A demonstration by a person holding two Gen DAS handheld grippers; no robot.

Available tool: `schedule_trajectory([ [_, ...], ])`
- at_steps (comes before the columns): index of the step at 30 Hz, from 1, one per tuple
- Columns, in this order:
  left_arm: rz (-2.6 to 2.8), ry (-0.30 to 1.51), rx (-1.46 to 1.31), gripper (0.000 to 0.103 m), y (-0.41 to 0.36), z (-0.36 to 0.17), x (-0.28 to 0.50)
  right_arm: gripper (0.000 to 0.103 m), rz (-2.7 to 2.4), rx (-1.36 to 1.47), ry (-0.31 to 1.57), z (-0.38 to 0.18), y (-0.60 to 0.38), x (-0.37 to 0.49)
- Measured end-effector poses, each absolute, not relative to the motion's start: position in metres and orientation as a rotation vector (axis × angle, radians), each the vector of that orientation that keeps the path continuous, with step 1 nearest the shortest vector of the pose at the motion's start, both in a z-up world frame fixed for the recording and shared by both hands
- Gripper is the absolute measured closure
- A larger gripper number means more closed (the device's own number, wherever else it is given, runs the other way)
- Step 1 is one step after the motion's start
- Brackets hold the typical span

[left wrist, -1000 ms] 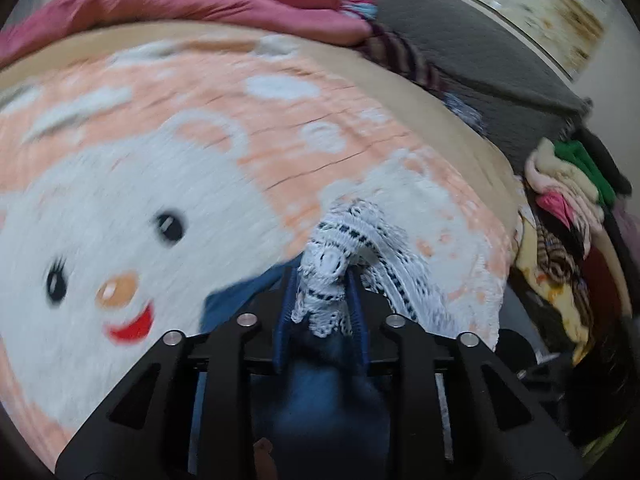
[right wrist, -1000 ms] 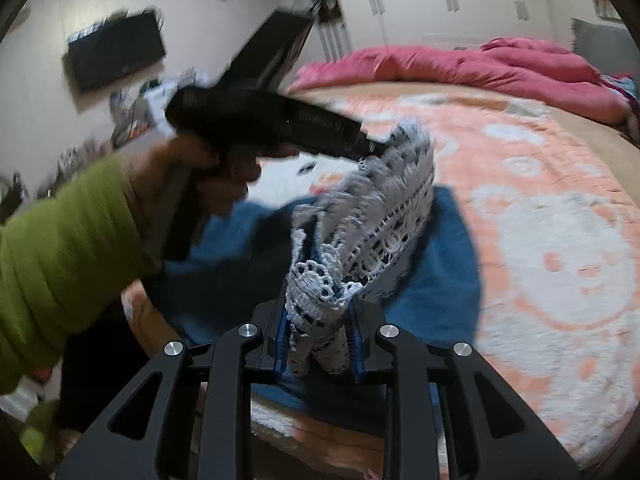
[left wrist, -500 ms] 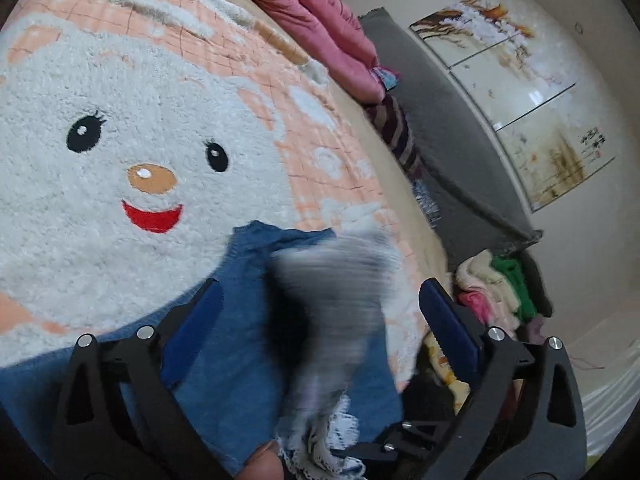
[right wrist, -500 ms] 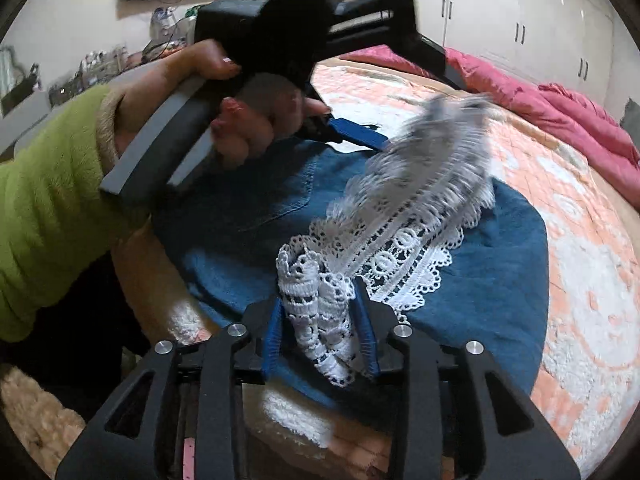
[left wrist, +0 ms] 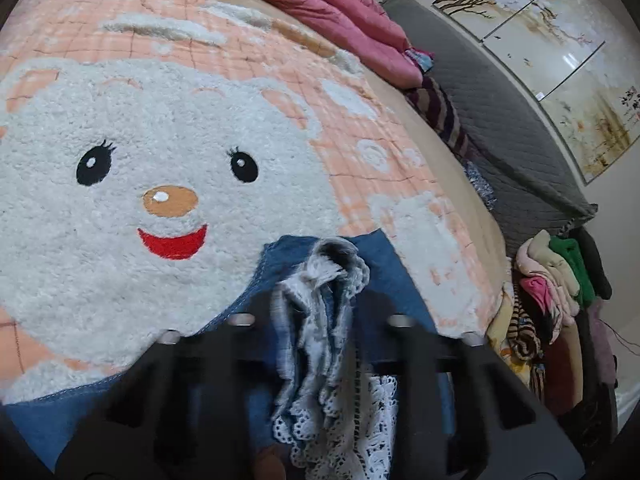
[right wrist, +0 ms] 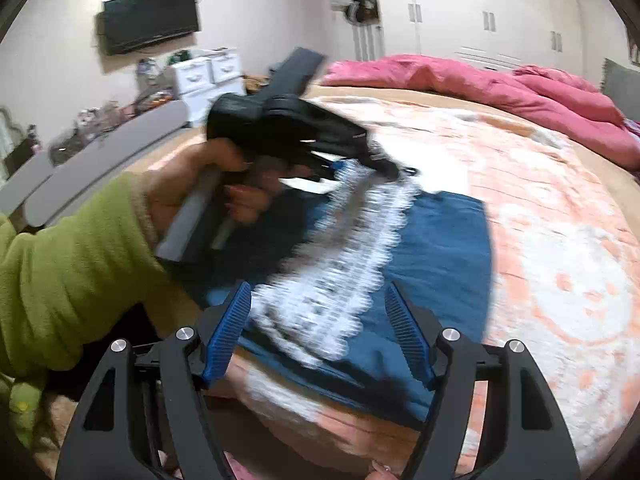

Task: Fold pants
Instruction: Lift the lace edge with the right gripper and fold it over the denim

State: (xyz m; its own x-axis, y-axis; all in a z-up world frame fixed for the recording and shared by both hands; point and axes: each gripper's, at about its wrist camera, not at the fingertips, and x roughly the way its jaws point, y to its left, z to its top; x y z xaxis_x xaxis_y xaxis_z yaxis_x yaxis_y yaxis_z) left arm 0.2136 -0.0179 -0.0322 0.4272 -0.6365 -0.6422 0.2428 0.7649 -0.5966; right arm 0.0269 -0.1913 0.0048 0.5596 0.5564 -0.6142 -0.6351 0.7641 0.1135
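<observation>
Bedroom all round me: peach blanket (left wrist: 360, 128) with a white cartoon face spread over the bed, pink duvet (right wrist: 460, 76) along the top of both views. My blue pants (right wrist: 440, 248) lie low in the frame on the blanket, their white lace trim (right wrist: 340, 272) running across them. My left tongs (left wrist: 320, 312), blurred at the bottom of their view, are closing on a bunch of that lace. My right tongs (right wrist: 318, 332) are opening, lace between the pads, untouched.
</observation>
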Motion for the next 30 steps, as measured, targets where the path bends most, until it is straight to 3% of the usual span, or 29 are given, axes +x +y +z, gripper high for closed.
schedule_trajectory([
  [5, -0.586, 0.913, -0.434, 0.087, -0.010, -0.018, 0.206, 0.035, 0.681, -0.146, 0.737, -0.013, -0.189, 0.032],
  [9, -0.441, 0.970, -0.324, 0.085, -0.014, -0.036, 0.212, 0.035, 0.681, -0.233, 0.810, -0.038, -0.179, 0.025],
  [19, -0.408, 0.952, -0.298, 0.058, -0.009, -0.020, 0.204, 0.035, 0.722, -0.377, 0.712, -0.029, -0.150, 0.013],
  [21, -0.395, 0.952, -0.288, 0.057, -0.008, -0.020, 0.202, 0.041, 0.730, -0.475, 0.715, -0.037, -0.136, 0.014],
  [23, -0.371, 0.946, -0.252, 0.056, -0.007, -0.017, 0.201, 0.068, 0.710, -0.545, 0.733, -0.048, -0.129, 0.017],
  [25, -0.344, 0.945, -0.201, 0.056, -0.008, -0.017, 0.200, 0.080, 0.716, -0.536, 0.738, -0.049, -0.126, 0.019],
  [27, -0.341, 0.967, -0.197, 0.063, -0.008, -0.022, 0.201, 0.081, 0.728, -0.527, 0.739, -0.044, -0.127, 0.018],
  [28, -0.345, 0.984, -0.191, 0.073, -0.010, -0.025, 0.201, 0.081, 0.740, -0.537, 0.725, -0.041, -0.129, 0.015],
  [30, -0.352, 0.995, -0.180, 0.074, -0.012, -0.028, 0.201, 0.081, 0.749, -0.561, 0.724, -0.042, -0.127, 0.013],
])
